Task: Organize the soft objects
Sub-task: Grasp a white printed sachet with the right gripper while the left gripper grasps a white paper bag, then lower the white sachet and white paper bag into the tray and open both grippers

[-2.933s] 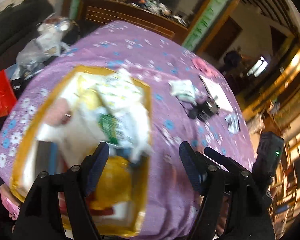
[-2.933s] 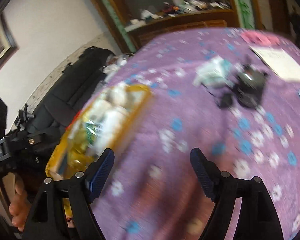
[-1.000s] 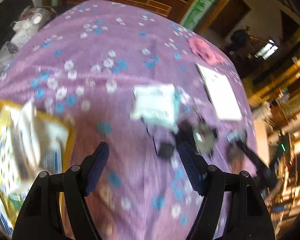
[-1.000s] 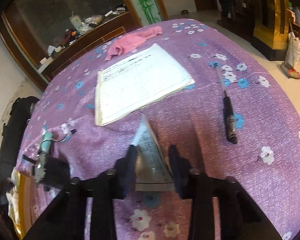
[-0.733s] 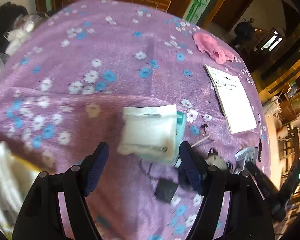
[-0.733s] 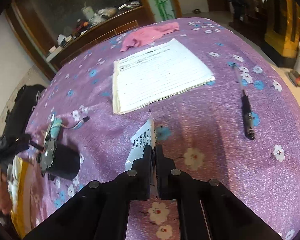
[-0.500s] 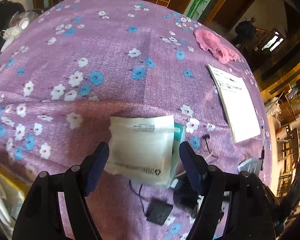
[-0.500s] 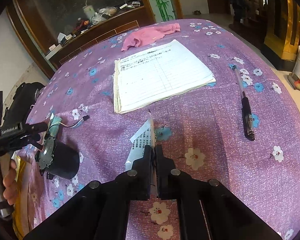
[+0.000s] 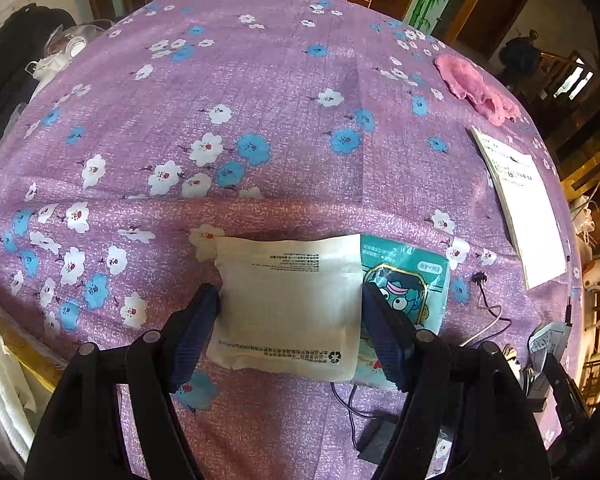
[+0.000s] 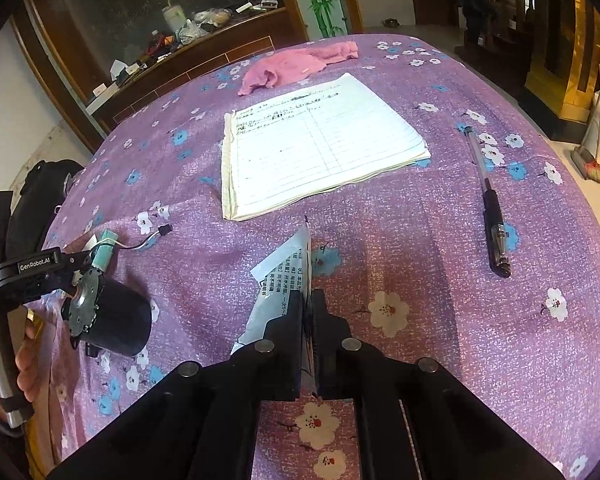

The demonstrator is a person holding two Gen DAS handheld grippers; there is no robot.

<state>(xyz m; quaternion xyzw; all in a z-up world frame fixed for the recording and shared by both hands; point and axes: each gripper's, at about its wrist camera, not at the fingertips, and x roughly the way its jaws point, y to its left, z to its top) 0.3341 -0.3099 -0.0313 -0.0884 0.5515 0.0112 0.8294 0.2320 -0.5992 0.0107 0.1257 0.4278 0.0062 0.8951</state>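
Note:
A cream soft packet (image 9: 288,304) lies flat on the purple flowered tablecloth (image 9: 260,120), overlapping a teal cartoon packet (image 9: 408,276). My left gripper (image 9: 290,296) straddles the cream packet with its jaws closing; the fingers stand at the packet's left and right edges and it is not squeezed. My right gripper (image 10: 308,300) is shut on a thin white and silver sachet (image 10: 284,268), which stands on edge just above the cloth. A pink cloth (image 10: 296,64) lies crumpled at the far side.
A lined notebook (image 10: 320,140) and a pen (image 10: 488,196) lie beyond the right gripper. A black motor (image 10: 112,320) with wires sits left of it. A black adapter (image 9: 380,436) and cable lie near the packets. The yellow box's rim (image 9: 20,344) shows at the left.
My left gripper swung from the yellow box across the table and came down over the cream packet. My right gripper shut on the sachet and has stayed in place since.

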